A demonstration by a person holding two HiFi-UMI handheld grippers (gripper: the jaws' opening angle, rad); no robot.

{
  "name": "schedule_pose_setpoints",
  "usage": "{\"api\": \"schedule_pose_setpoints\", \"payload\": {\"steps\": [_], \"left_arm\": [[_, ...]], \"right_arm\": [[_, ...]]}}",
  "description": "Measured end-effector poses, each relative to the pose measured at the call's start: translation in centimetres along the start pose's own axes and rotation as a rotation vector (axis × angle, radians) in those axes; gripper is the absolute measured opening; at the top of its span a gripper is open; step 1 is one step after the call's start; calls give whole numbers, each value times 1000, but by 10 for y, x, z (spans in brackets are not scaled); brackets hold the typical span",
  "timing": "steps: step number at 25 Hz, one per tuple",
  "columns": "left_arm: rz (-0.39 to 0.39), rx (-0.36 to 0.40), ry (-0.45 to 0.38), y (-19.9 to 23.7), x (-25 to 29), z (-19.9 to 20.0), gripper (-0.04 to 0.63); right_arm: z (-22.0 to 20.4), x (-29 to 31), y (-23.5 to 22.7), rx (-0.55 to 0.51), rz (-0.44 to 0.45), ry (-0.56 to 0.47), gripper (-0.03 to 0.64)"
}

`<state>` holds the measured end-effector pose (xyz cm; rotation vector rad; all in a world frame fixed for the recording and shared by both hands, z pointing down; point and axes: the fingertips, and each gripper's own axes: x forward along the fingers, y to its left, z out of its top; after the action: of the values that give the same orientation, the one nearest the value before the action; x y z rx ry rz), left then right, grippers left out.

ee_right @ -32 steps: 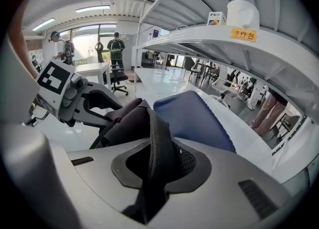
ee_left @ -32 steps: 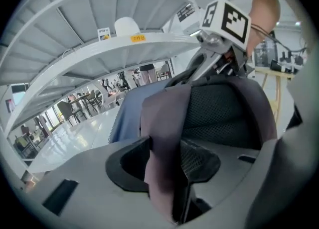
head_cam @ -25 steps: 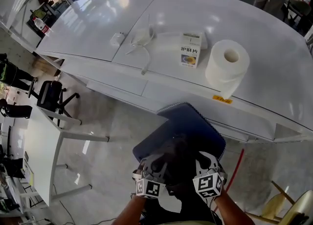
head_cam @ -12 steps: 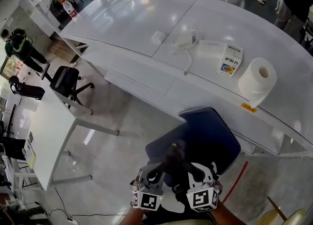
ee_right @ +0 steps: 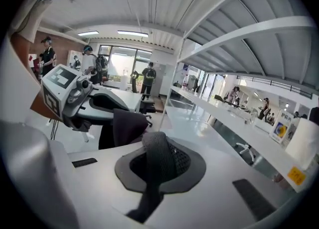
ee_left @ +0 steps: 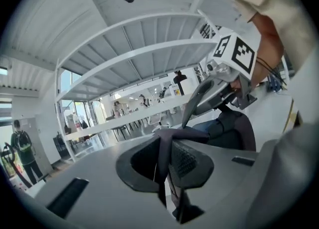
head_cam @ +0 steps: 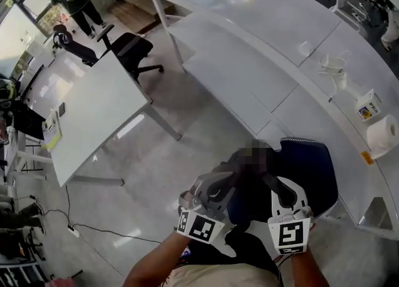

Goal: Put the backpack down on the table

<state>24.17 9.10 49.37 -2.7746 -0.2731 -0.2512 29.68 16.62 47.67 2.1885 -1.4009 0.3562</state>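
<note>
The dark navy backpack [head_cam: 307,170] hangs above the floor, held up by its straps between my two grippers. In the head view the left gripper [head_cam: 216,190] and right gripper [head_cam: 278,192] sit side by side at the bottom. The left gripper [ee_left: 167,162] is shut on a dark flat strap [ee_left: 163,148]; the bag's body [ee_left: 232,131] shows beyond it. In the right gripper view, the right gripper [ee_right: 158,167] is shut on a black mesh strap [ee_right: 158,153]. The long white table [head_cam: 249,61] runs along the right.
On the table stand a toilet roll [head_cam: 381,135], a small box [head_cam: 368,106] and white cables [head_cam: 333,70]. A white desk [head_cam: 93,111] and a black office chair [head_cam: 128,48] stand to the left. People stand at the far upper left. Grey floor lies beneath the bag.
Both grippers have risen with the backpack. The head view has swung left, so the long table has slid from straight ahead to the right side.
</note>
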Motion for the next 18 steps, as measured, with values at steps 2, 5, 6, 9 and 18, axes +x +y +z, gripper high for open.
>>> {"api": "schedule_pose_setpoints", "payload": {"steps": [2,5,6,9,18], "left_arm": [[25,28,-23,35,-16,9,52],[62,60,-32,85,-46,15,52],[74,73,-31,100,-57,16,52],[121,109,-21,144,-90,13,52],[280,137,1,270,-208,-11,52]], "right_arm": [[35,11,9,0,8,-36,25],[82,31,33,-19,30,-81,25],[96,37,43,-24,39,-89,25],[136,61,75,-45,84,-120,25],[261,127,191,-132,222,-206,25]]}}
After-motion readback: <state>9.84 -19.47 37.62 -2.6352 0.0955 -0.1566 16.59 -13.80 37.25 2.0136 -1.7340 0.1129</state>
